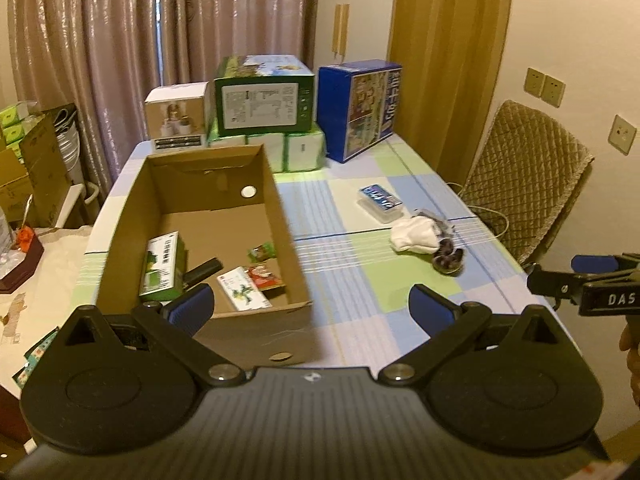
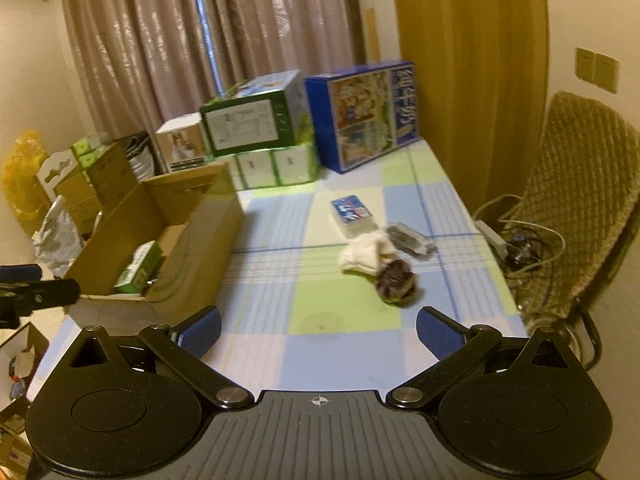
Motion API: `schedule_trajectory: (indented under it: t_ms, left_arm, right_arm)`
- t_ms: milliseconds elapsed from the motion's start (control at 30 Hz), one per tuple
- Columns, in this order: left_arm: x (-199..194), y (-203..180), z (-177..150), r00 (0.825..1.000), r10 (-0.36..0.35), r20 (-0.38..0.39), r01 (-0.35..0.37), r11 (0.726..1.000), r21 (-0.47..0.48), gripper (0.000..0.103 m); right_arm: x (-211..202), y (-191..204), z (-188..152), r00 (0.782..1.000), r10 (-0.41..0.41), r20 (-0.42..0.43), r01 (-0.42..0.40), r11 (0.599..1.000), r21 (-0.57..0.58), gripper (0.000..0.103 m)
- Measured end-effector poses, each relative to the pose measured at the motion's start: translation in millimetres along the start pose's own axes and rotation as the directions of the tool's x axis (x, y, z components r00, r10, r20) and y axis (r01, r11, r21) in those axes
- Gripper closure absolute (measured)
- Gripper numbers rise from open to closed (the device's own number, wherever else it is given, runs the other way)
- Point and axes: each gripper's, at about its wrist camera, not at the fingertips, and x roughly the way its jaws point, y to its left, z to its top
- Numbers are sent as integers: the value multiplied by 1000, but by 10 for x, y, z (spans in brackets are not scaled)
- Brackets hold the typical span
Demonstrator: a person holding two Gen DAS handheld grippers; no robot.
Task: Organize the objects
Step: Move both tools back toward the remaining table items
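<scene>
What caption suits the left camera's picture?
Open left gripper hovers by a cardboard box of small packets on a checked table.

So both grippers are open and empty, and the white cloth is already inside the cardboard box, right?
Not quite. The white cloth lies on the checked tablecloth, outside the cardboard box; the right wrist view shows it. Both the left gripper and right gripper are open and empty.

Blurred dark bundle (image 2: 397, 286) beside white cloth (image 2: 362, 256)

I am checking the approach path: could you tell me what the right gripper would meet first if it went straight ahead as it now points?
Probably the dark round object beside the white cloth; the right gripper is open, with only bare tablecloth before them, though depth is unclear.
</scene>
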Motion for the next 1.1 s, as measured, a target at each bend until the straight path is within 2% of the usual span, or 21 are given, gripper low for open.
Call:
schedule_trajectory:
  t_ms: [533, 1100]
  left_arm:
    - [264, -560, 83, 995, -96, -9, 96, 994, 50, 1]
    - [541, -812, 82, 991, -126, -50, 129, 989, 71, 1]
  right_arm:
    - [-136, -542, -95, 997, -77, -11, 78, 994, 83, 2]
    - [-15, -741, -182, 993, -100, -63, 106, 989, 105, 2]
